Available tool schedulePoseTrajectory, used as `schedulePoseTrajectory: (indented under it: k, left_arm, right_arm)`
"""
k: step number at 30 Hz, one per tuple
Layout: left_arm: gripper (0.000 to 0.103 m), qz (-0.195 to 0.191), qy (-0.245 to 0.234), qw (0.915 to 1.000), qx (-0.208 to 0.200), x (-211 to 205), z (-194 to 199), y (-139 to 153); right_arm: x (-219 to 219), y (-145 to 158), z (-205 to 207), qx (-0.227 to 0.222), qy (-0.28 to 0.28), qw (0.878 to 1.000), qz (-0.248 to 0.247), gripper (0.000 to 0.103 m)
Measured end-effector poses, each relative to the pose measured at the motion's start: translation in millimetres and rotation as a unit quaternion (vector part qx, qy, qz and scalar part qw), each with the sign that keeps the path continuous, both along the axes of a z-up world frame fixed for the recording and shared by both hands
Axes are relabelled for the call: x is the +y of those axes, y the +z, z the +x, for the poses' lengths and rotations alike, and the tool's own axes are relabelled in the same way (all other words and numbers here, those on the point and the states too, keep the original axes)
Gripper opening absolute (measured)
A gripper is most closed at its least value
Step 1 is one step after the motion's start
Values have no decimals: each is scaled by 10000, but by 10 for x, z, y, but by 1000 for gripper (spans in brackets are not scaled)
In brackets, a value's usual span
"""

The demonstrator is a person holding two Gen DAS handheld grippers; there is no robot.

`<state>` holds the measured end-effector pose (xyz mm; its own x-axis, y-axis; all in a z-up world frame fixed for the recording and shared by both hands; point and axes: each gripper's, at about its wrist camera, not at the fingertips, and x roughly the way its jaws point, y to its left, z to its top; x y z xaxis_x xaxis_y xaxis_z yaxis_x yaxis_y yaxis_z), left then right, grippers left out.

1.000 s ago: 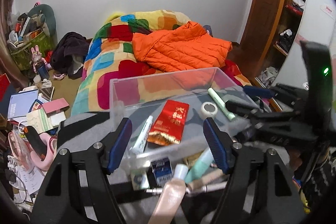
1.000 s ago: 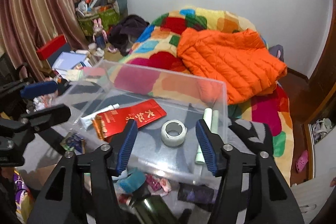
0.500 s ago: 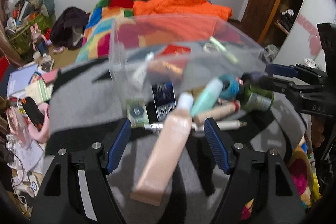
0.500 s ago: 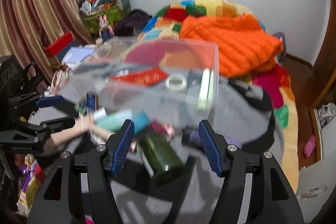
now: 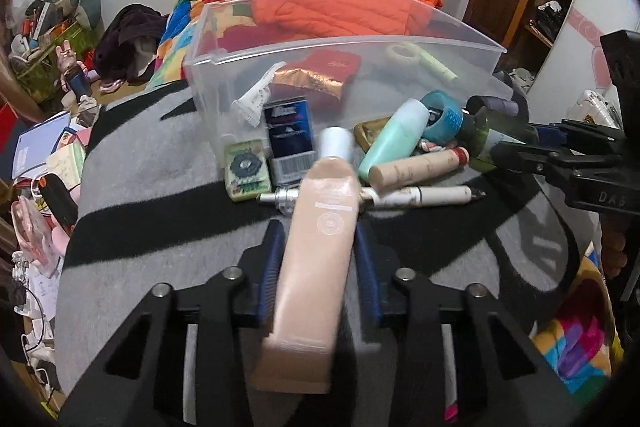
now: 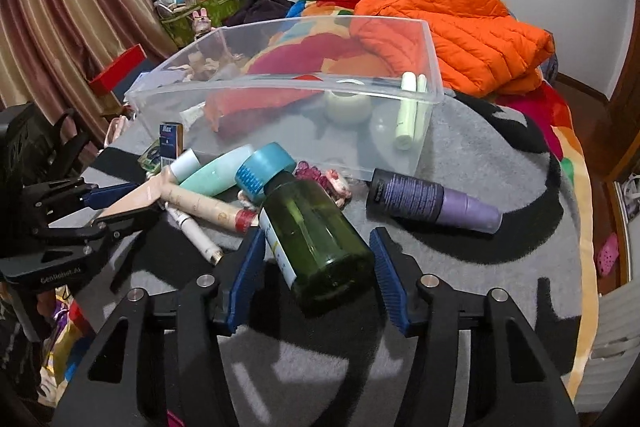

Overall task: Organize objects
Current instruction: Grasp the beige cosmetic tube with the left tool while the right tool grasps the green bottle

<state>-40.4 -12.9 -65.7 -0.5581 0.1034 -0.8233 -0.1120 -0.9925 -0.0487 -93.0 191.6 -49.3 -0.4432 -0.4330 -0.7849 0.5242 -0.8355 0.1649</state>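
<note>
Grey blanket [image 6: 500, 155] lies bare right of the clear bin [image 6: 432, 95]; left gripper [image 5: 318, 247] closing around the beige tube [image 5: 316, 259], right gripper [image 6: 318, 259] closing around the green bottle [image 6: 316, 239].

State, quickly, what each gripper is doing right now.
Left gripper: closing on the beige tube, pads at its sides.
Right gripper: closing around the green bottle, pads not yet touching.

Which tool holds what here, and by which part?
The left tool is closing on the beige tube around its middle. The right tool is closing around the green bottle near its base, pads not yet pressing.
</note>
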Motion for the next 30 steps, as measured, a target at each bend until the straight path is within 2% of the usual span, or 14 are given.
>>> schedulePoseTrajectory:
  k: [5,14,18,22,24,26,27,30]
  left_arm:
    - [31,52,9,10000,6,-40,171,35]
    - [31,2,-113,9999,-64,-72,485,66]
    - [31,36,-101,9998,-170,-93,480,104]
    - [32,129,-53,9999,-82,-113,376,204]
    - [35,165,-42,9998,-51,-117,320,240]
    - [46,158,-25,9999,20,-118,240,280]
    - [49,159,-16,9999,61,-122,184,289]
    - [50,247,19,9997,-70,-145,-1,237]
  right_arm:
    - [84,18,127,-2,-45,10000,-22,44]
    - [305,47,396,49,-104,9998,142,44]
    - [339,54,475,31,0,9995,311,44]
    - [333,74,469,41,15,9994,345,44]
    - [326,92,454,61,15,9995,318,44]
    - [317,111,429,73,16,9996,287,45]
    - [312,120,413,73,9,9996,267,49]
    - [306,134,362,105,-55,9998,189,54]
